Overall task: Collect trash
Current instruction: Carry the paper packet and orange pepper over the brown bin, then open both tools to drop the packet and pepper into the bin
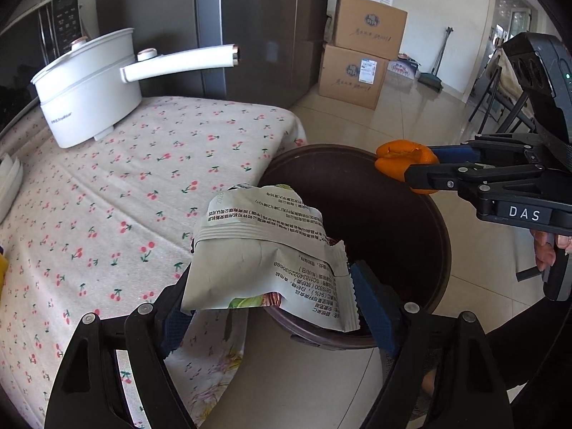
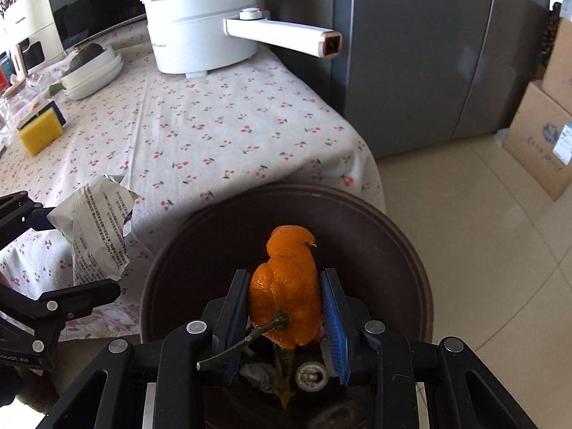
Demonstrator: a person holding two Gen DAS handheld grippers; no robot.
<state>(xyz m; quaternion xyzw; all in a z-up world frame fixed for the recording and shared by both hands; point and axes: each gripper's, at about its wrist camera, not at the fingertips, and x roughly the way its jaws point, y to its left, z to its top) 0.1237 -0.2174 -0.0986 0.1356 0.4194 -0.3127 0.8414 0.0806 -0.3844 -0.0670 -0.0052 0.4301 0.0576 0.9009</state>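
Note:
My left gripper (image 1: 271, 286) is shut on a crumpled white snack wrapper (image 1: 257, 250) with printed text, held at the table corner beside the bin's near rim. A dark brown round bin (image 1: 386, 221) stands on the floor against the table. My right gripper (image 1: 418, 166) is shut on an orange peel (image 1: 397, 157) above the bin's far side. In the right wrist view the peel (image 2: 289, 250) with its green stem sits pinched between the blue pads of the right gripper (image 2: 286, 274), over the bin (image 2: 375, 243). The wrapper (image 2: 100, 225) and left gripper (image 2: 71, 254) show at the left.
A table with a cherry-print cloth (image 1: 125, 178) carries a white long-handled electric pot (image 2: 203, 25), stacked bowls (image 2: 93, 68) and a yellow sponge (image 2: 41, 132). A grey fridge (image 2: 411, 53) stands behind, cardboard boxes (image 1: 361, 53) on the tiled floor. Crumpled paper (image 2: 257, 375) lies inside the bin.

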